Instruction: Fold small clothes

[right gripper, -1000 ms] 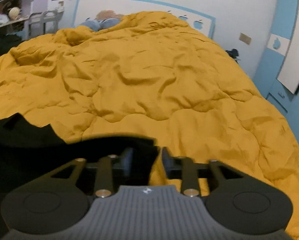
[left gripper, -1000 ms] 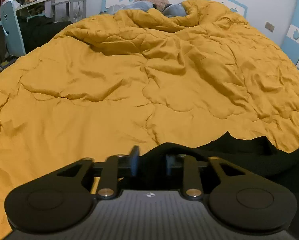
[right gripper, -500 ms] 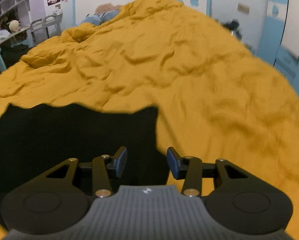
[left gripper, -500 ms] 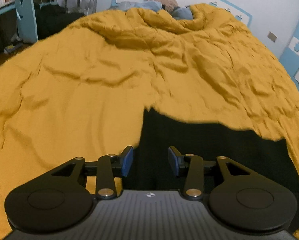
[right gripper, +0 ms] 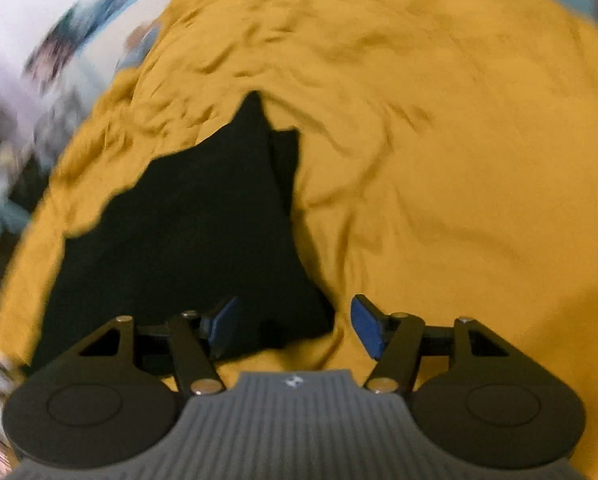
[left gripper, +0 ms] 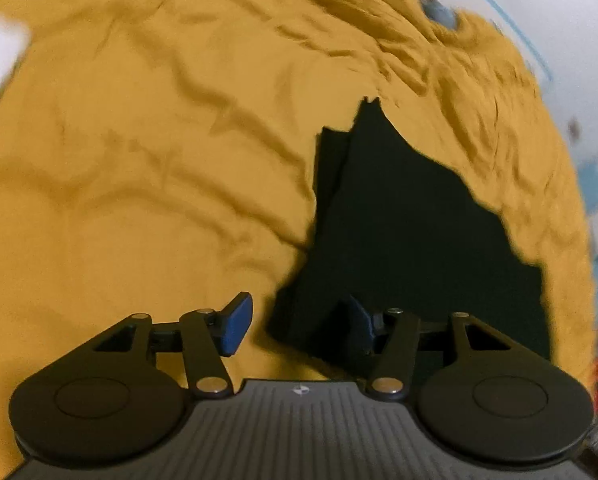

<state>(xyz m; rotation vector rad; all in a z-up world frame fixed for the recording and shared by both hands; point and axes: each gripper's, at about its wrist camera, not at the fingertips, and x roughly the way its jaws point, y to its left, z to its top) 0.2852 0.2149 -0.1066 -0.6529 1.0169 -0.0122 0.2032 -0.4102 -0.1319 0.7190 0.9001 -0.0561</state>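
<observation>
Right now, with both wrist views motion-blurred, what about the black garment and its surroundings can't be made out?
- Black garment: both views show a dark shape with no visible seams, so its type and fold layers can't be told.
- Its near edge: hidden behind the left gripper and right gripper, whose jaws are opening, pads clear of the cloth.
- Room beyond the yellow duvet: smeared by blur at the frame edges in both views.

Dim, warm indoor light is falling evenly on the quilt [left gripper: 147, 208], giving soft shadows in its creases. The garment [left gripper: 399, 240] is showing as flat black without detail. Motion blur is smearing both views, worst at the curved fisheye edges.
</observation>
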